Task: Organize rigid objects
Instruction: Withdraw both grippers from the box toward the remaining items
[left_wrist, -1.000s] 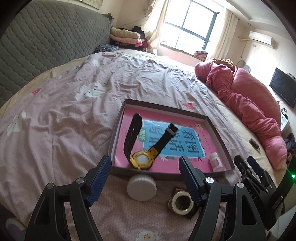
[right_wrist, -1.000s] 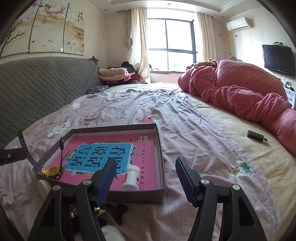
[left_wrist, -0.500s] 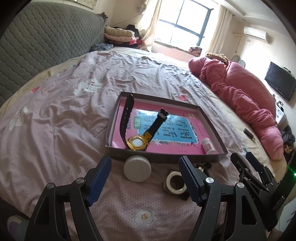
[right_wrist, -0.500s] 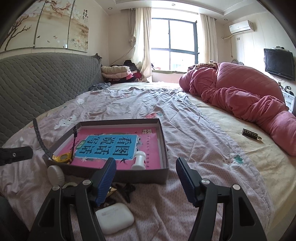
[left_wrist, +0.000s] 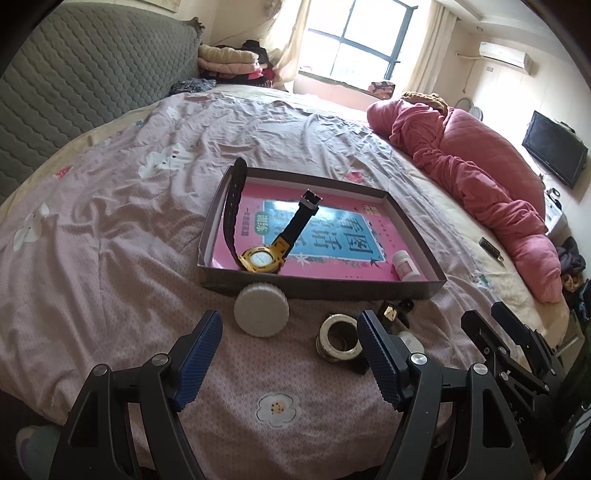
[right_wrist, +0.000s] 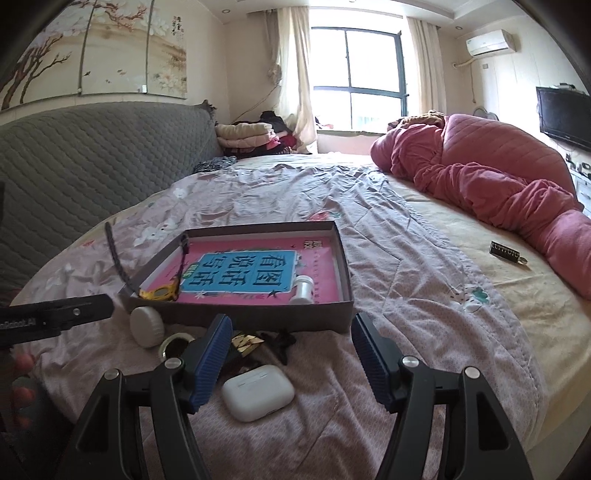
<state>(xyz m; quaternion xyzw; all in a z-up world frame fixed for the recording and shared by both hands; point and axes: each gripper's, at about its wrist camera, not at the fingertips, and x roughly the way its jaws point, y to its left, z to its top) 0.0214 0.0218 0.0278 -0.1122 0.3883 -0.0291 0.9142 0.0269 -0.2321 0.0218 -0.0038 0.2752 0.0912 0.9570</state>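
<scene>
A shallow grey box (left_wrist: 221, 280) (right_wrist: 258, 314) with a pink and blue book inside lies on the bed. In it are a yellow watch (left_wrist: 262, 258) (right_wrist: 159, 293) with black straps and a small white bottle (left_wrist: 404, 266) (right_wrist: 303, 290). In front of the box lie a white round lid (left_wrist: 261, 314) (right_wrist: 147, 326), a tape roll (left_wrist: 338, 341) (right_wrist: 176, 343), a black and gold item (right_wrist: 247, 341) and a white earbud case (right_wrist: 258, 392). My left gripper (left_wrist: 288, 354) stands open, just short of the lid and tape roll. My right gripper (right_wrist: 291, 360) is open above the earbud case.
A pink quilt (right_wrist: 480, 181) is heaped at the right of the bed. A small dark keyring tag (right_wrist: 504, 252) lies on the yellow sheet. A grey padded headboard (right_wrist: 92, 166) runs along the left. Folded clothes (right_wrist: 247, 134) sit by the window.
Both grippers have pulled back from the box, so it looks smaller. The tape roll and lid show fully in the left view, and the earbud case has come into the right view.
</scene>
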